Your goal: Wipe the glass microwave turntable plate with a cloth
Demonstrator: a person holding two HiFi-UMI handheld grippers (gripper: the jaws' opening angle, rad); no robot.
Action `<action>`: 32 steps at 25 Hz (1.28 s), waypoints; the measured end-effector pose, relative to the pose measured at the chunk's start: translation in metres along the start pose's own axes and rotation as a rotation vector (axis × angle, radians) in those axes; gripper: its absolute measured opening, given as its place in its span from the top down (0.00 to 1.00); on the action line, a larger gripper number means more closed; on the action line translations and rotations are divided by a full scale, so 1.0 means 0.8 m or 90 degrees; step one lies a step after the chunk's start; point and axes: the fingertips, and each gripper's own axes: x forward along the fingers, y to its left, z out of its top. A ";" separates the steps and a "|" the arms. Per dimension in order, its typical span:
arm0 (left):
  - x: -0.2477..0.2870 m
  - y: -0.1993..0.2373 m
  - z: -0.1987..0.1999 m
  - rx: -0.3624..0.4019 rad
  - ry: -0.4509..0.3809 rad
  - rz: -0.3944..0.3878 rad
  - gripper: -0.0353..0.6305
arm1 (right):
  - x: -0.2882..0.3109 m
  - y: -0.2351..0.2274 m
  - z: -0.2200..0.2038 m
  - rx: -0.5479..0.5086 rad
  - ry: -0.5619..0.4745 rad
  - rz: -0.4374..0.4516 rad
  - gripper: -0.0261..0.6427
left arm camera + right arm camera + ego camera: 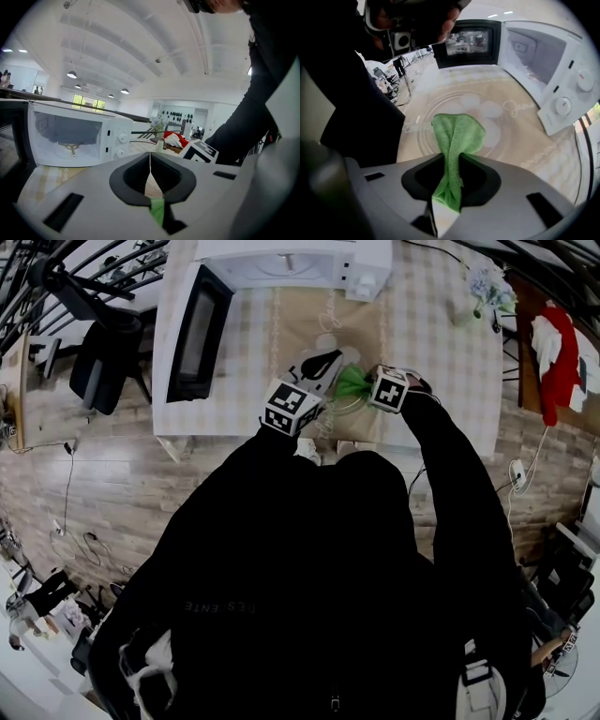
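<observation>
Two hand-held grippers meet just in front of the white microwave oven (291, 259), on the person's side of it. The left gripper (150, 164) has its jaws drawn almost together on the thin rim of the clear round glass turntable plate (487, 112), which shows edge-on as a pale line in the slit between them. The right gripper (452, 161) is clamped on a bunched green microfibre cloth (457, 133), whose free end spreads out beyond the jaws and lies against the face of the plate. Through the glass the beige patterned table runner (300, 324) is visible; whether the plate rests on it or is lifted clear cannot be told. The microwave's black-framed door (197, 334) stands swung open to the left of its cavity, and the cavity holds only the small roller ring (70, 147). A pale checked tablecloth (431, 324) covers the table the microwave stands on.
</observation>
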 end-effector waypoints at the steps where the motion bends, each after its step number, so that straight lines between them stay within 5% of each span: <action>1: 0.001 0.001 0.000 0.000 0.000 0.002 0.91 | -0.006 -0.018 0.001 0.003 -0.009 -0.027 0.80; 12: 0.024 0.009 0.013 0.004 0.000 0.008 0.91 | -0.033 -0.142 0.005 -0.009 -0.011 -0.197 0.80; 32: 0.010 0.016 0.005 -0.014 0.000 0.030 0.91 | 0.008 -0.122 -0.007 -0.109 0.051 -0.168 0.81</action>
